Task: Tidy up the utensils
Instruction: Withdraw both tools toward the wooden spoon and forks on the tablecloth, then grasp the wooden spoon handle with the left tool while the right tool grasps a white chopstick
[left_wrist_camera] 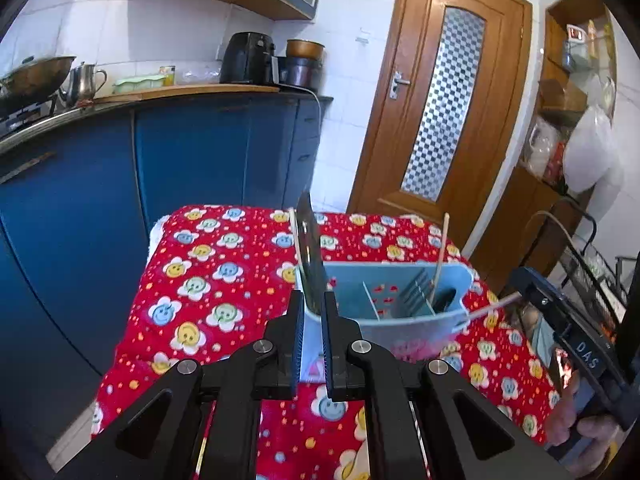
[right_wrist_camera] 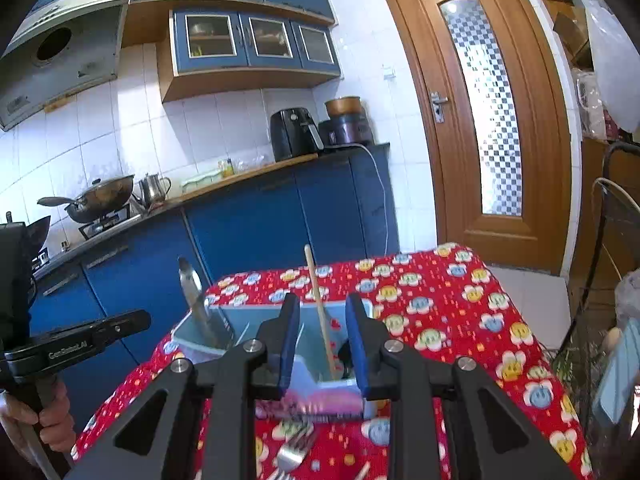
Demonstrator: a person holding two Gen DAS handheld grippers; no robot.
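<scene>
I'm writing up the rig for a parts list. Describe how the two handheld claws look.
Both are black, angular linkages with round silver pivot bolts. The left claw has black fingers faced with dark ribbed pads; its handle reads "GenRobot.AI" in white. The right claw carries blue pads, and its body is marked "DAS" in white. No sleeves or cables show.

White-tiled kitchen (right_wrist_camera: 192, 120), blue cabinets (left_wrist_camera: 192, 148), wooden door (left_wrist_camera: 444, 100)

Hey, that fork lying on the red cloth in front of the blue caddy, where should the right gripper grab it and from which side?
Probably the neck just behind the tines, from above. The fork lies flat on the tablecloth, tines toward the blue caddy; its handle runs under the right gripper and out of view. Close across its narrow width.
</scene>
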